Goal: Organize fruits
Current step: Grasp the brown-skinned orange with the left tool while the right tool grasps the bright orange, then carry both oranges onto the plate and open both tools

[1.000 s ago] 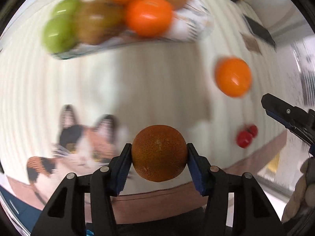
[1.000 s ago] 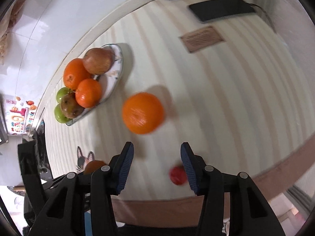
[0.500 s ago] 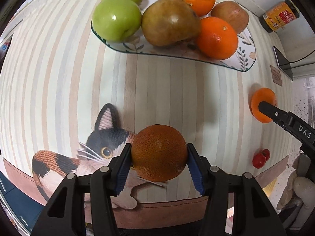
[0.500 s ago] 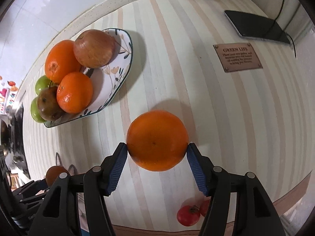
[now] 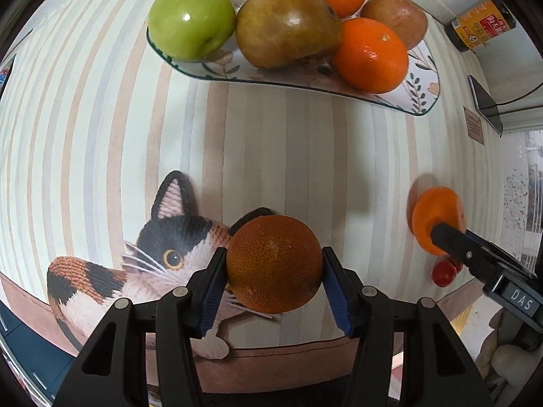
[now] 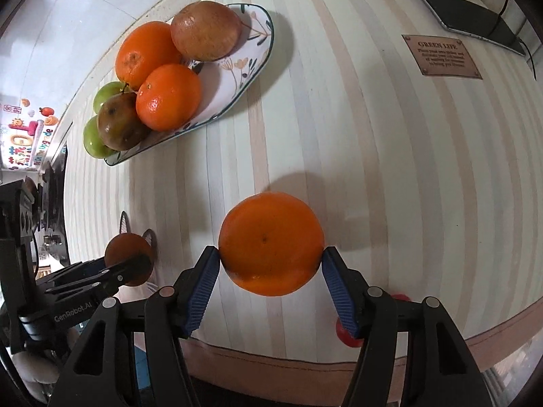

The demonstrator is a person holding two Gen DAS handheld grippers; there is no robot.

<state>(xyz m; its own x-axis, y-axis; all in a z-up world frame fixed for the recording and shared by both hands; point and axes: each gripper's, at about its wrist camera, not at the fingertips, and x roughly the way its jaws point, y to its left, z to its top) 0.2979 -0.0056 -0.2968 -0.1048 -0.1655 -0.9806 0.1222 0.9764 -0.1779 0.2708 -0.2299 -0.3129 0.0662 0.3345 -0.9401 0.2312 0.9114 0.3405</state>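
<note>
Left gripper (image 5: 274,283) clamping dark orange (image 5: 274,264); right gripper (image 6: 270,276) jaws widened, flanking bright orange (image 6: 270,244)

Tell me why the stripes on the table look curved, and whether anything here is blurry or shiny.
In the left wrist view the tablecloth stripes bow outward from the fisheye lens, with dark corners; the green apple carries small glare spots. In the right wrist view the stripes fan out likewise, the bright orange casts a soft shadow behind it, and both views are sharp, without motion blur.

Bright, sharp, edge-warped fisheye views
</note>
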